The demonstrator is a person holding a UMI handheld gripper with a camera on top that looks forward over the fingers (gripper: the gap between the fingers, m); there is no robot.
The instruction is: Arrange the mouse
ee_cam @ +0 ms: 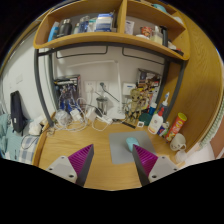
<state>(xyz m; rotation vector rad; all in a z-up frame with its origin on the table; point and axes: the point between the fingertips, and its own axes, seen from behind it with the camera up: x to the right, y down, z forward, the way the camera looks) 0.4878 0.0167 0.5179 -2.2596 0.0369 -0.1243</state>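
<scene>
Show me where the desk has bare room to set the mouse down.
Bare wood lies just ahead of the open gripper, on the desk, left of the blue pad. The back by the cables and the right side by the bottles are crowded. No mouse is visible.

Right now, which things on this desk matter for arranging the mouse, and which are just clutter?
For the job: the pale rounded thing, likely the mouse, right of the fingers; bluish mat just ahead of them; gripper, open and empty.
Lying about: white bottle, orange can, wooden figure, cables, shelf.
</scene>
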